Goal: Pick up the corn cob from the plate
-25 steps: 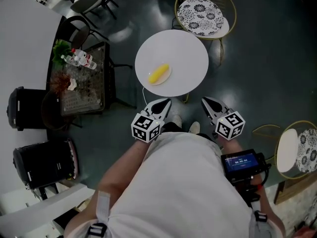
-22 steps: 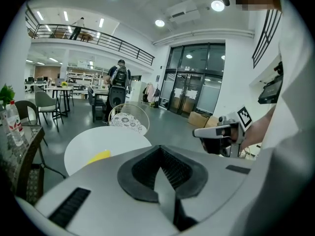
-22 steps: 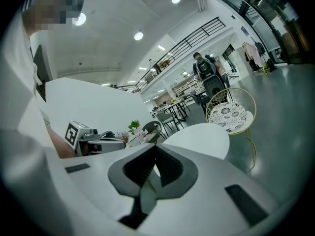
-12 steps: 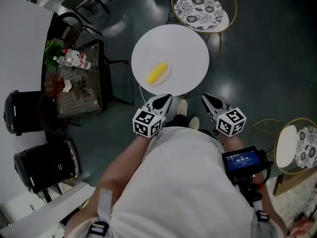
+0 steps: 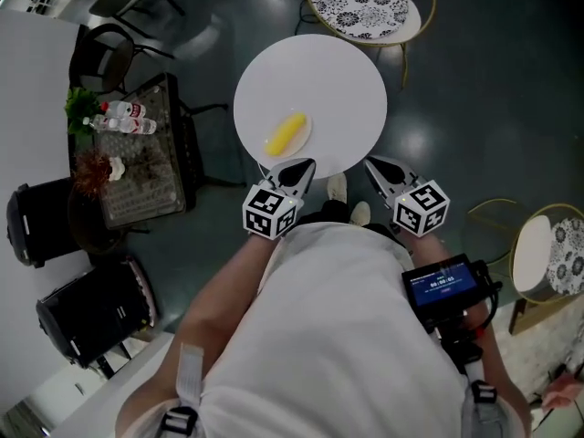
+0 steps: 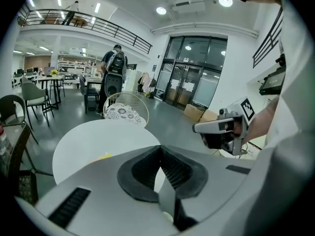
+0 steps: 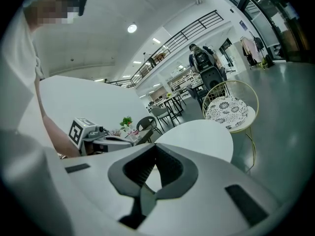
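A yellow corn cob (image 5: 286,133) lies on a small plate (image 5: 302,141) at the near left of a round white table (image 5: 338,80). My left gripper (image 5: 305,165) is shut and empty, its tips at the table's near edge just below the plate. The right gripper (image 5: 372,163) is likewise shut and empty, at the near right edge. In the left gripper view the shut jaws (image 6: 159,148) point over the table (image 6: 98,139); only a sliver of the corn cob (image 6: 104,156) shows. The right gripper view has its shut jaws (image 7: 155,148) before the table (image 7: 199,135).
A gold wire chair with a patterned cushion (image 5: 358,3) stands behind the table, another chair (image 5: 547,263) at the right. A dark side table (image 5: 137,158) with bottles and plants is at the left, black bins (image 5: 41,222) beyond it. A person with a backpack (image 6: 114,75) stands far off.
Both grippers have moved forward and a little down, up to the table's near edge. Their jaws have stayed shut. The corn cob has not moved on its plate.
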A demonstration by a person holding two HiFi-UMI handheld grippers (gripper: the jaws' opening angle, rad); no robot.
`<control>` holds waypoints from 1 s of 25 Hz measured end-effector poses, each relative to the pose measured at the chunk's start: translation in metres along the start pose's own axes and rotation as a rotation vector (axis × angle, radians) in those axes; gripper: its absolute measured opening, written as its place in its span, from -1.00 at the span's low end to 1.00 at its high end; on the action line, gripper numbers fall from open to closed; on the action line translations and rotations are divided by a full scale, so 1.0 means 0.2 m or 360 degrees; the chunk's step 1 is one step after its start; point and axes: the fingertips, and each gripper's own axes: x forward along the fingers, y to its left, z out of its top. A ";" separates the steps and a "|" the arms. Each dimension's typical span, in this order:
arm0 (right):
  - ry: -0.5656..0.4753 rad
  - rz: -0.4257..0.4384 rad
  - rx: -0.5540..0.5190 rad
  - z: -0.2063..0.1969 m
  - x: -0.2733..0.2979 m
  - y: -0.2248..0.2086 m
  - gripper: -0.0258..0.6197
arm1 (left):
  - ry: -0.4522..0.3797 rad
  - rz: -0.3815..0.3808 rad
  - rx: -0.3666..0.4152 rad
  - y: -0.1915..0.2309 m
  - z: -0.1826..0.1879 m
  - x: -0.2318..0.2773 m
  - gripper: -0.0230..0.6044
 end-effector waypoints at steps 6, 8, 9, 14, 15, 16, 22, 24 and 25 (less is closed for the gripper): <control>0.0019 0.0027 0.0007 0.03 0.17 -0.07 -0.90 | 0.0065 0.0010 0.0007 0.17 -0.01 0.08 -0.91; 0.0031 0.0020 0.0015 0.04 0.18 -0.08 -0.90 | 0.0093 0.0004 0.0000 0.19 -0.03 0.09 -0.91; 0.0034 0.0017 0.0017 0.04 0.19 -0.09 -0.90 | 0.0108 0.0004 -0.0006 0.21 -0.04 0.09 -0.91; 0.0054 0.0017 0.0034 0.03 0.23 -0.11 -0.90 | 0.0197 0.0040 -0.0055 0.29 -0.11 0.12 -0.91; 0.0060 0.0016 0.0040 0.03 0.23 -0.12 -0.90 | 0.0218 0.0042 -0.0060 0.30 -0.12 0.13 -0.91; 0.0066 0.0013 0.0045 0.02 0.23 -0.12 -0.90 | 0.0239 0.0043 -0.0063 0.31 -0.14 0.14 -0.91; 0.0094 0.0025 0.0069 0.00 0.32 -0.15 -0.90 | 0.0357 0.0106 -0.0075 0.44 -0.20 0.15 -0.91; 0.0101 0.0032 0.0072 0.00 0.35 -0.14 -0.90 | 0.0406 0.0145 -0.0061 0.50 -0.23 0.15 -0.91; 0.0106 0.0036 0.0072 0.00 0.36 -0.12 -0.90 | 0.0434 0.0170 -0.0045 0.53 -0.24 0.14 -0.91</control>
